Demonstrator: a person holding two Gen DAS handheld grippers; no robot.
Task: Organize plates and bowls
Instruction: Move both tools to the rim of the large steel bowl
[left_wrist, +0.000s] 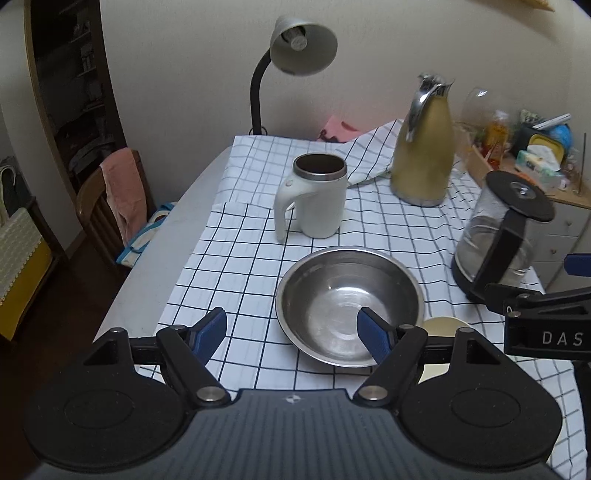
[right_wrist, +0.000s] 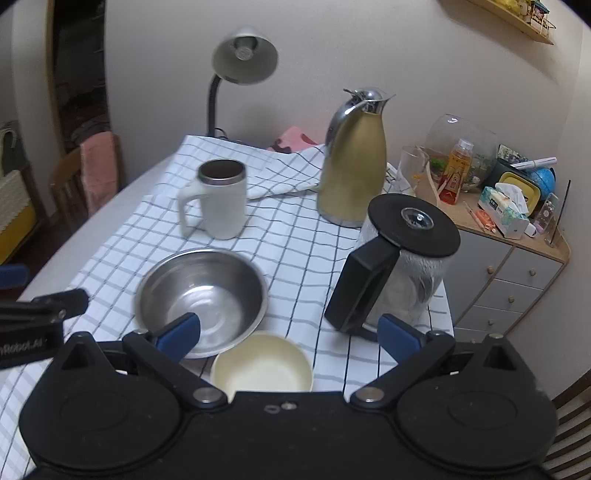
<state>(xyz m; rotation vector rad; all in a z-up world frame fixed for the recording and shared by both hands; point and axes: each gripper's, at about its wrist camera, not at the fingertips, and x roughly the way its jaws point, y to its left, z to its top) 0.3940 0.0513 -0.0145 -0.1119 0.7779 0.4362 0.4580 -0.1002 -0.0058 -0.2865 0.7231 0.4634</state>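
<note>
Empty steel bowl (right_wrist: 201, 295) upright on checked cloth, small cream bowl (right_wrist: 263, 363) upright, touching its near rim

White mug (left_wrist: 314, 195) behind, glass kettle (right_wrist: 402, 273) right of the steel bowl (left_wrist: 349, 304); its left lies open.

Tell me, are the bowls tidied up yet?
Not yet. Nothing looks done: the steel bowl and the little cream bowl sit side by side on the checked cloth, not stacked. Both grippers, left and right, are open and empty. Picking up and stacking is still left.
</note>
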